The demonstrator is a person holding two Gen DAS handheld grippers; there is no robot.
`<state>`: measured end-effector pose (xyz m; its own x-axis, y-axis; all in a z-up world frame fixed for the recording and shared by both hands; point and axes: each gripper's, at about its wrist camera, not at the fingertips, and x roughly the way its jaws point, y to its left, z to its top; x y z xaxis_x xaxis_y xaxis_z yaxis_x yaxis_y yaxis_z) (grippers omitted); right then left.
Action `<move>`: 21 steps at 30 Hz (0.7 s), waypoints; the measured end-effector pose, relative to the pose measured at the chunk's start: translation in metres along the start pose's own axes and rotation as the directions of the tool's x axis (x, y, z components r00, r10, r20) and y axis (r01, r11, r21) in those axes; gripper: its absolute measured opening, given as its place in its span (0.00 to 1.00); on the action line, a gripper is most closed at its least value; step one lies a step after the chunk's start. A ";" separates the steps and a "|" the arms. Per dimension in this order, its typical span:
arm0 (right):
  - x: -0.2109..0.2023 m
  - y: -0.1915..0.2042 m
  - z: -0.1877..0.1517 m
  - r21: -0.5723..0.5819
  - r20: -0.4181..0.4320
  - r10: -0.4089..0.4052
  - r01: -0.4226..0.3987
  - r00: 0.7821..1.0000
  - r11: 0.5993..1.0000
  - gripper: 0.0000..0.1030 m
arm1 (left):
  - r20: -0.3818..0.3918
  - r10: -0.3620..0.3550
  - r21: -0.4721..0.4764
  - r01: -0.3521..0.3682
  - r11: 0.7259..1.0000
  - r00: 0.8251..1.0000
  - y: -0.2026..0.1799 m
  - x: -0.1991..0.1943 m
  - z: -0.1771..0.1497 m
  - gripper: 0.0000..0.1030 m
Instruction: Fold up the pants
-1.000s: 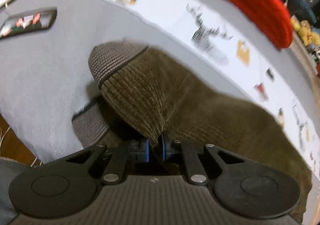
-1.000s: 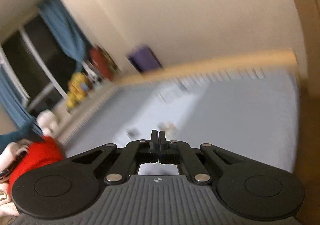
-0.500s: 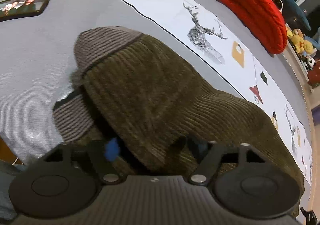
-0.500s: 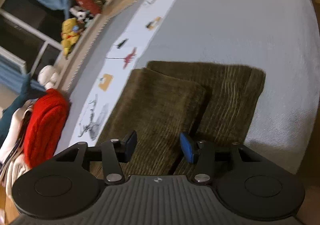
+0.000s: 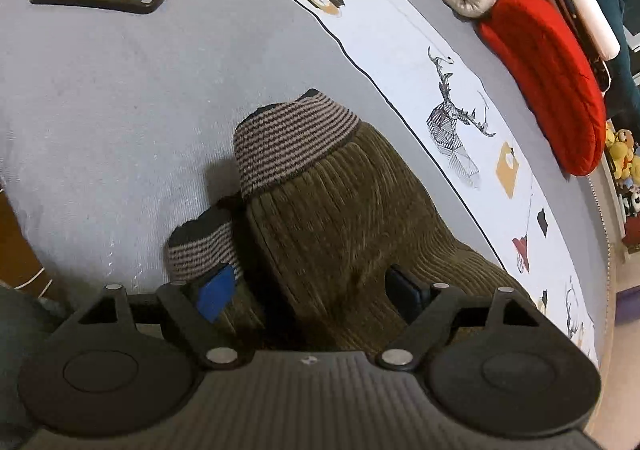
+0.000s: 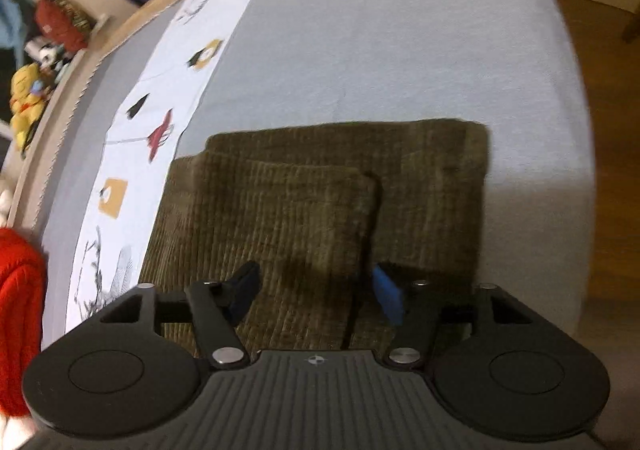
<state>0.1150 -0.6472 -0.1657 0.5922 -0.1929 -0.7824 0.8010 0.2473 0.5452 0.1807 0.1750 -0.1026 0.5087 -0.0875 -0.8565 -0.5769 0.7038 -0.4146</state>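
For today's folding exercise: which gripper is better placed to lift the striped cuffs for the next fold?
Left. The left gripper is open right behind the striped cuffs; the right gripper faces the folded end of the pants.

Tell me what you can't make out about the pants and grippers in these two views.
- Left wrist view: the gripper body hides the near part of the pants.
- Same view: the pants partly cover the left gripper.
- Right wrist view: motion blur; right gripper contact with the fabric is unclear.
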 end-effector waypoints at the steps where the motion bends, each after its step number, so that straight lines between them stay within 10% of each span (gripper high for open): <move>1: 0.002 0.005 -0.001 -0.024 -0.004 0.018 -0.018 1.000 1.000 0.87 | 0.004 0.000 0.002 0.000 1.000 1.000 -0.001 0.001 0.001 0.84; 4: 0.003 0.020 -0.002 -0.099 0.010 -0.017 0.017 1.000 0.995 0.75 | 0.001 0.006 0.032 -0.006 0.999 1.000 -0.012 0.006 0.000 0.84; 5: 0.001 0.023 -0.001 -0.115 0.010 -0.022 0.023 1.000 0.993 0.49 | -0.002 0.004 0.043 -0.004 0.999 1.000 -0.016 0.007 0.000 0.83; 8: -0.004 0.022 0.000 -0.115 0.015 0.023 -0.021 1.000 0.993 0.11 | 0.004 -0.018 0.057 0.017 0.998 1.000 -0.024 0.006 -0.004 0.78; 12: -0.019 0.025 0.004 -0.146 0.061 0.055 -0.046 0.997 0.988 0.09 | -0.014 -0.019 0.085 0.020 0.996 1.000 -0.035 0.005 -0.001 0.63; 16: -0.032 0.047 0.018 -0.158 0.074 0.133 -0.120 0.988 0.980 0.09 | -0.032 0.037 0.095 -0.034 0.995 0.999 -0.042 0.004 0.012 0.21; 21: -0.046 0.095 0.028 -0.179 0.082 0.199 -0.182 0.977 0.967 0.09 | 0.000 -0.009 0.083 0.009 0.997 1.000 -0.052 -0.016 0.022 0.18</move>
<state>0.1664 -0.6414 -0.0693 0.7451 -0.2166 -0.6308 0.6506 0.4444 0.6158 0.2167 0.1557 -0.0604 0.5135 -0.0940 -0.8529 -0.5175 0.7590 -0.3951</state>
